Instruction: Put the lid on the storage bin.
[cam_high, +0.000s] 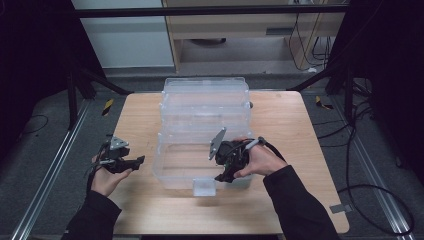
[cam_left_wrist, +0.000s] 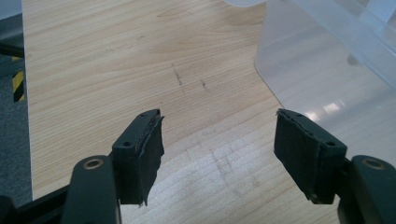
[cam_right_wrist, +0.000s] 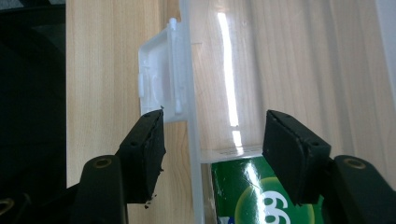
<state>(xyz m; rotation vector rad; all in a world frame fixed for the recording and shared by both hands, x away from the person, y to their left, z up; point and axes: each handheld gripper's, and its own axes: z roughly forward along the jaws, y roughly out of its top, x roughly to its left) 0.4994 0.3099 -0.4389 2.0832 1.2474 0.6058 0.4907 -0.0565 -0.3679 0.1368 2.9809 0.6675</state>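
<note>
**Two grippers at an open clear box: rims and free space**

Two hand-held tools work at a wooden table (cam_high: 290, 120). A clear plastic box (cam_high: 180, 160) sits at the table's centre, its lid (cam_high: 205, 100) swung back toward 12 o'clock and standing behind it. A white latch tab (cam_high: 204, 187) projects from the front wall at 6 o'clock.

The right gripper (cam_high: 223, 176) hangs over the box's front right corner. In the right gripper view its jaws stand wide apart and straddle the front wall (cam_right_wrist: 194, 140): one jaw is outside, just beside the latch tab (cam_right_wrist: 161, 88), the other is inside over the box floor. Nothing is gripped. A green printed packet (cam_right_wrist: 254, 196) lies inside against that wall, below the jaws.

The left gripper (cam_high: 131, 162) is at 9 o'clock of the box, apart from its left wall. Its jaws are spread wide and empty over bare wood, with the box's rounded corner (cam_left_wrist: 280, 79) near the right jaw. Open tabletop extends toward 9 and 3 o'clock; the table edge at 6 o'clock is near the forearms.
</note>
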